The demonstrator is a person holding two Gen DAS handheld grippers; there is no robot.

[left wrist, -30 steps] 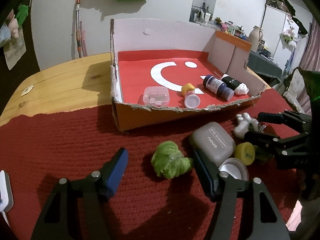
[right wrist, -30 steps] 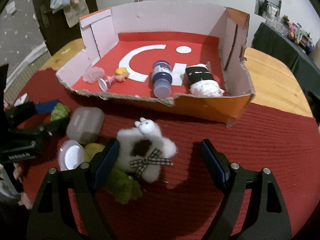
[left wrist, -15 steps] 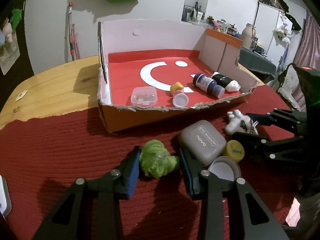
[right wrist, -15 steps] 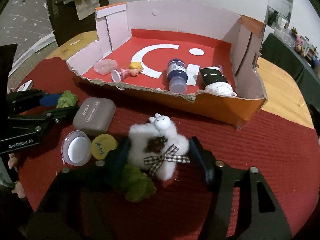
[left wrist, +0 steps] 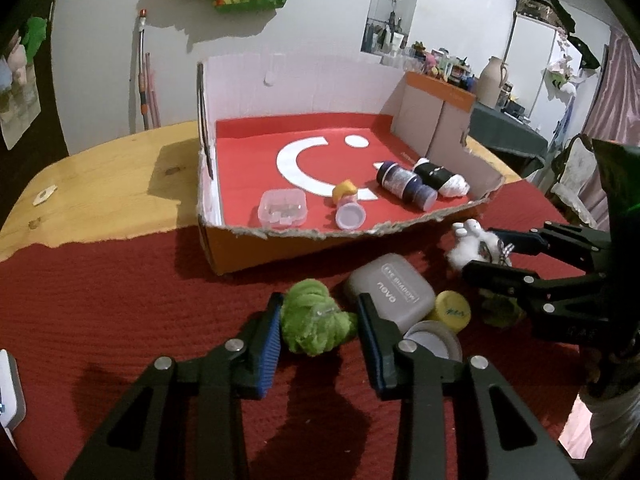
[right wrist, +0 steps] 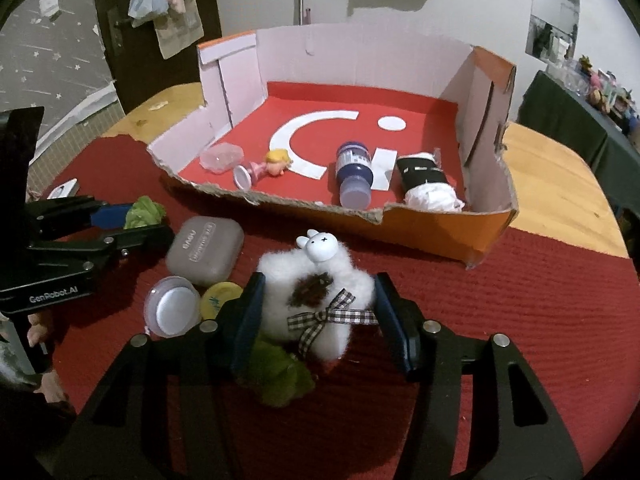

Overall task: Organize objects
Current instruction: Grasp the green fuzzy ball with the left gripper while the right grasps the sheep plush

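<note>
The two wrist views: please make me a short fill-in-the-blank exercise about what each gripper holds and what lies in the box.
1. The left gripper is closed on a fuzzy ____ toy.
2. The right gripper clamps a white plush animal that wears a checked ____.
3. The dark blue bottle in the cardboard box lies on its ____.
4. The grey case rests on the ____ mat.

Missing words: green; bow; side; red
</note>
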